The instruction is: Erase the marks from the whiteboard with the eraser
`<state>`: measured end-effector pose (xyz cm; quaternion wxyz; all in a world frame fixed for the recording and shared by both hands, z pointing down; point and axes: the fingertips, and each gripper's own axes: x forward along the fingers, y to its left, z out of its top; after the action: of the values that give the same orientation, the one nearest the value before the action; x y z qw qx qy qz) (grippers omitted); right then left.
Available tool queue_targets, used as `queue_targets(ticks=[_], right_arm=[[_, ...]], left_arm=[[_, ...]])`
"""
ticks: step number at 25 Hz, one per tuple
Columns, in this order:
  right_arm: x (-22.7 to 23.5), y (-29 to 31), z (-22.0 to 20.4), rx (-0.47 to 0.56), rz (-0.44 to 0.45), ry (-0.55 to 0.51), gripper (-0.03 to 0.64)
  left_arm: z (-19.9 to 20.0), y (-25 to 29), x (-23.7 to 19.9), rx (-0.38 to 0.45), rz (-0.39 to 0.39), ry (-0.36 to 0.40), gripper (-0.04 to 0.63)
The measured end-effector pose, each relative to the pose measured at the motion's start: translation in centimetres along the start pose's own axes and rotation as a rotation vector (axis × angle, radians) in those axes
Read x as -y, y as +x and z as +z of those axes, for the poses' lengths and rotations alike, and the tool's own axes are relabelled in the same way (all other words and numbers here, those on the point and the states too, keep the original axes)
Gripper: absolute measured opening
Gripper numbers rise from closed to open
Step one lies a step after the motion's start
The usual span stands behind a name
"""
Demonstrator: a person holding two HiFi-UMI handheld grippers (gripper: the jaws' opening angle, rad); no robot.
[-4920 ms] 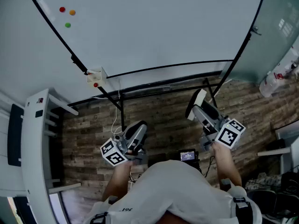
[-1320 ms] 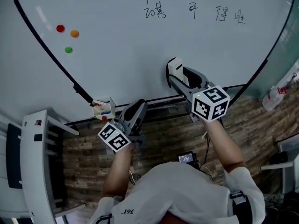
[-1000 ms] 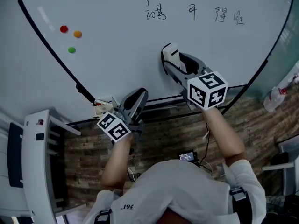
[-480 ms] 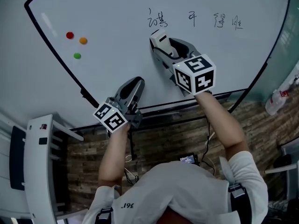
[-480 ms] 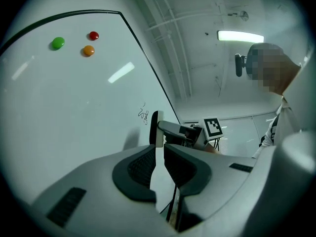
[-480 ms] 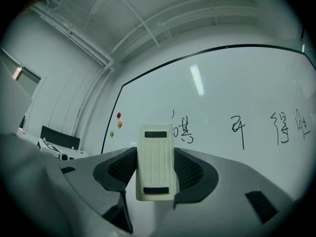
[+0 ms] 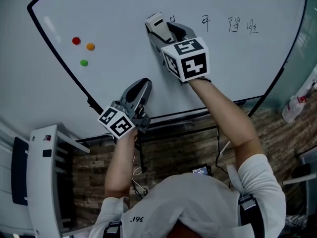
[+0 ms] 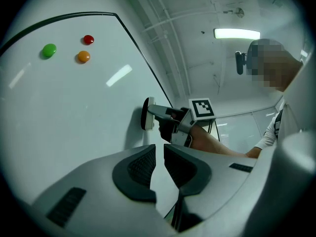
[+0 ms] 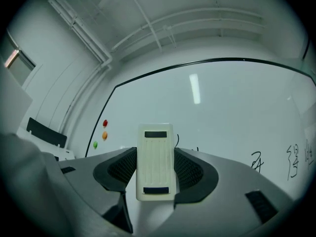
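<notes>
Climbing from its spot 0.5 s ago, the right gripper (image 7: 159,28) pinches the white eraser (image 7: 155,21) flat against the whiteboard (image 7: 119,14), now over the leftmost scrawl, of which only a stroke shows. 3 handwritten marks (image 7: 233,25) to its right are unreadable. The left gripper (image 7: 142,86) hangs lower, jaws nearly together on nothing.

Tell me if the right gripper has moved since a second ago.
Yes. The right gripper has climbed the whiteboard from below the written marks; its eraser now sits at the leftmost one.
</notes>
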<state>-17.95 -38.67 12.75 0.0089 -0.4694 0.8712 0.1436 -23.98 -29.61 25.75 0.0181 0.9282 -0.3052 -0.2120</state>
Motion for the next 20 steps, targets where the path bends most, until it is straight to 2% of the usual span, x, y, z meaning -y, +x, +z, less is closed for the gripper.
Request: queue_targets(ticks=[12, 15, 20], right_arm=[[-0.9, 2.5, 2.2, 0.058, -0.186, -0.122, 0.25], [-1.0, 2.7, 2.2, 0.037, -0.227, -0.189, 0.25], [-0.7, 3.0, 2.1, 0.011, -0.287, -0.219, 0.252]], left_arm=[[0.3, -2.1, -1.4, 0.011, 0.04, 0.006, 0.041], [0.4, -2.5, -1.5, 0.018, 0.044, 0.003, 0.041], [0.3, -2.5, -1.1, 0.025, 0.035, 0.0, 0.041]])
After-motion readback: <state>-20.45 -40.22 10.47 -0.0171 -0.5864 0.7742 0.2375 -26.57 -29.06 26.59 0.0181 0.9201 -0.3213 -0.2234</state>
